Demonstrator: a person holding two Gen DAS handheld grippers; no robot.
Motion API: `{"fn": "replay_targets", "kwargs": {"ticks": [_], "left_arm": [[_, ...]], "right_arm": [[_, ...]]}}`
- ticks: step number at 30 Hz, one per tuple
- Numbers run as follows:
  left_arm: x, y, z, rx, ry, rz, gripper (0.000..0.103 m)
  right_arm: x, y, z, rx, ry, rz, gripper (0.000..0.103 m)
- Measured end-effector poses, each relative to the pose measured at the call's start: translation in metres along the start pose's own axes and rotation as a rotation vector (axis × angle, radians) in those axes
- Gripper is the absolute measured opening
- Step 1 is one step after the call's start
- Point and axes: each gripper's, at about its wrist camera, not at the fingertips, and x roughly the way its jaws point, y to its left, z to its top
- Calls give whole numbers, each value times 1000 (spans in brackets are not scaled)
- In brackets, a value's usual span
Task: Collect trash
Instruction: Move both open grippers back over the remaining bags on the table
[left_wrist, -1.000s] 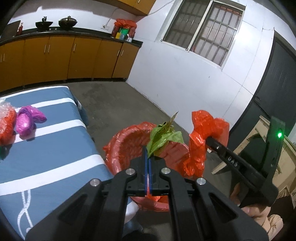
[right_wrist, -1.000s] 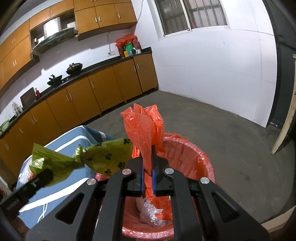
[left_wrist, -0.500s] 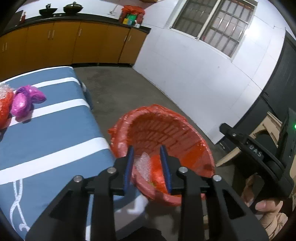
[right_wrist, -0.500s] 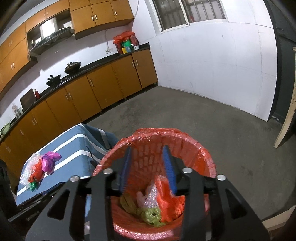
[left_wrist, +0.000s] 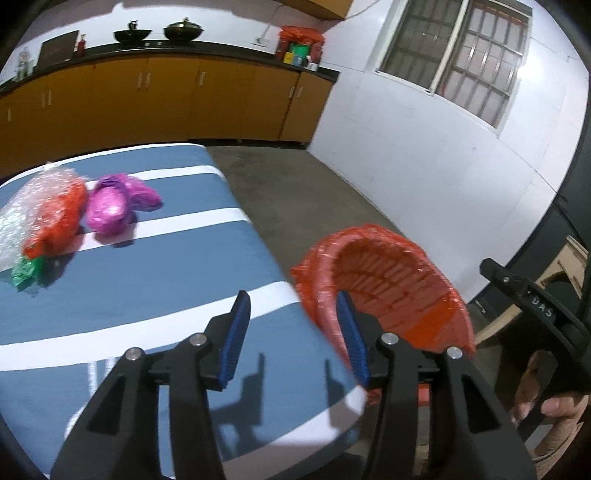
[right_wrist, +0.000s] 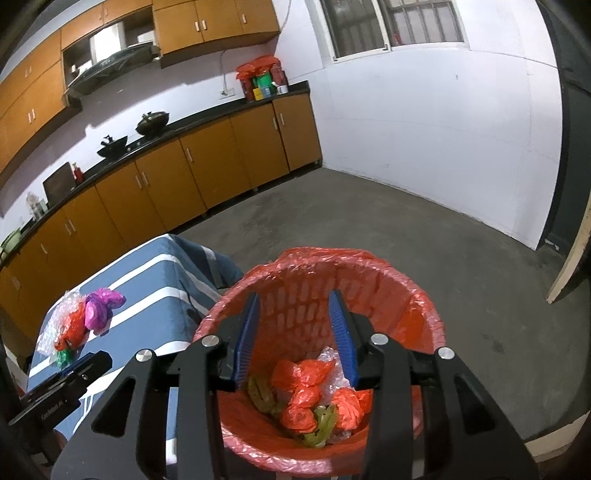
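Observation:
A red bin lined with an orange bag (right_wrist: 402, 295) stands on the floor beside the blue striped table (left_wrist: 155, 280); it also shows in the left wrist view (left_wrist: 391, 280). Orange bags, green wrappers and clear plastic lie inside it (right_wrist: 310, 398). My right gripper (right_wrist: 293, 332) is open and empty above the bin. My left gripper (left_wrist: 293, 332) is open and empty over the table's near corner, next to the bin rim. On the table's far side lie a purple wrapper (left_wrist: 114, 206), an orange bag in bubble wrap (left_wrist: 51, 218) and a small green wrapper (left_wrist: 24, 271).
Orange kitchen cabinets (right_wrist: 192, 173) with a black counter run along the back wall. The concrete floor (right_wrist: 424, 236) stretches out to the white wall. A wooden board (right_wrist: 569, 258) leans at the right. The right gripper body (left_wrist: 539, 314) and the hand holding it show at the right in the left wrist view.
Both grippers opened and let their trash fall into the bin: the green wrapper from the left, the orange bag from the right. The left gripper then swung left over the table.

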Motion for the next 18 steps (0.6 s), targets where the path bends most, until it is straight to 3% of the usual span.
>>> {"fn": "replay_targets", "kwargs": {"ticks": [11, 14, 18], "left_arm": [[-17, 53, -1, -45, -33, 128, 54], [-31, 79, -1, -65, -56, 191, 60], [-50, 118, -1, -112, -89, 291, 73]], "right_arm": [[11, 48, -4, -99, 38, 67, 40], [15, 68, -5, -128, 44, 100, 62], [23, 101, -6, -167, 56, 157, 65]]}}
